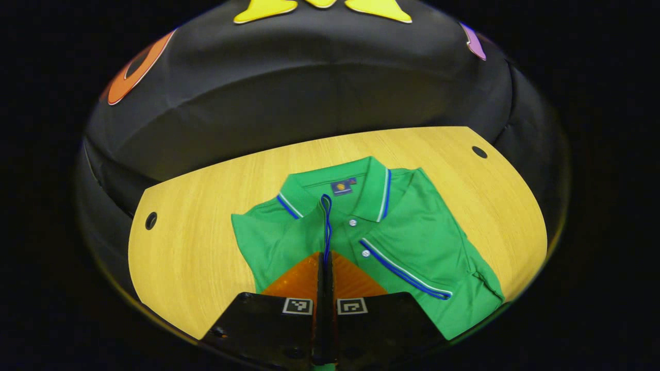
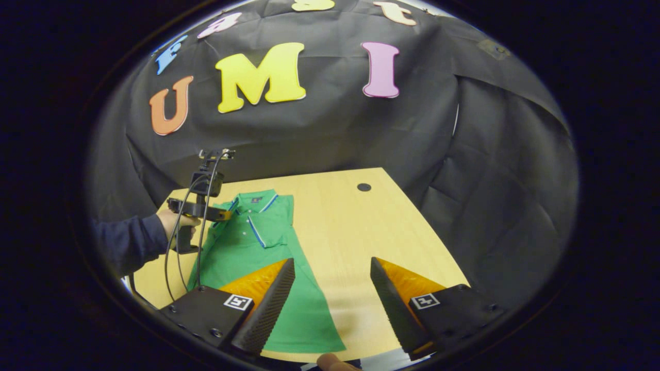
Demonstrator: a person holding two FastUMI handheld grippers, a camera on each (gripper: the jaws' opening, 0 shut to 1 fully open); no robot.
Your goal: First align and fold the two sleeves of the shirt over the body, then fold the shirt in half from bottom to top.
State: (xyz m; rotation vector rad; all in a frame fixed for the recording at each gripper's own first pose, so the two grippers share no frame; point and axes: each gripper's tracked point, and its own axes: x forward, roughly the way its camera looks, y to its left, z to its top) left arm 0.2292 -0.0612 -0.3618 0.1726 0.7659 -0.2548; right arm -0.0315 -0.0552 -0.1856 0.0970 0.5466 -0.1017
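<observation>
In the left gripper view the left claw is pinched tight, its fingers together on the blue-trimmed cuff of the sleeve, which runs in a thin edge up toward the collar. Beyond it the green polo shirt lies face up on the wooden bench, the other sleeve already laid across the chest with its striped cuff slanting over the placket.

In the right gripper view the right claw stands wide open and holds nothing, hovering over bare bench just beside the shirt's hem. Farther off, a hand in a dark sleeve grips the left tool above the shirt's shoulder, a cable trailing down.

The shirt looks like light, limp knit: it should drape and crease wherever it is let go, and drag rather than slide cleanly on the wood. Best holds are likely the firmer parts, cuff band, collar and hem corners. For the bottom-to-top fold, a pinch at each hem corner should keep the edge straight.
</observation>
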